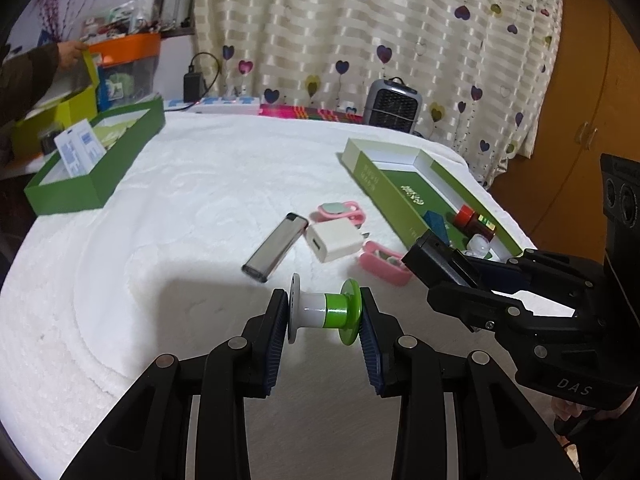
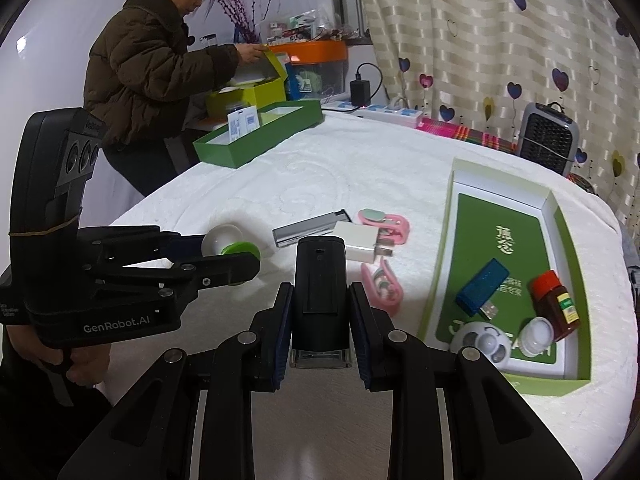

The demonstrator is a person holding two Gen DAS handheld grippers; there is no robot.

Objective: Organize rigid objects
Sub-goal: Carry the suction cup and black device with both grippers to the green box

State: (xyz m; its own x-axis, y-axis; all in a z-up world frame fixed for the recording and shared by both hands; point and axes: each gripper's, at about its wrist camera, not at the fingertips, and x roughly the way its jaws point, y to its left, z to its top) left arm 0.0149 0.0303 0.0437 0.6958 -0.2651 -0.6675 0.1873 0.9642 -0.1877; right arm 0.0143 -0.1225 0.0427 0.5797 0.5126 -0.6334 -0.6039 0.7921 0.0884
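My left gripper is shut on a white and green spool, held end to end above the white cloth; the spool shows in the right wrist view too. My right gripper is shut on a black rectangular device, also visible in the left wrist view. A silver lighter, a white charger cube and two pink clips lie on the cloth. The open green box on the right holds a blue block, a red-capped bottle and white round items.
A second green box with cards stands at the far left of the table. A person handles a yellow-green box beyond it. A grey heater, a power strip and a curtain stand behind the table.
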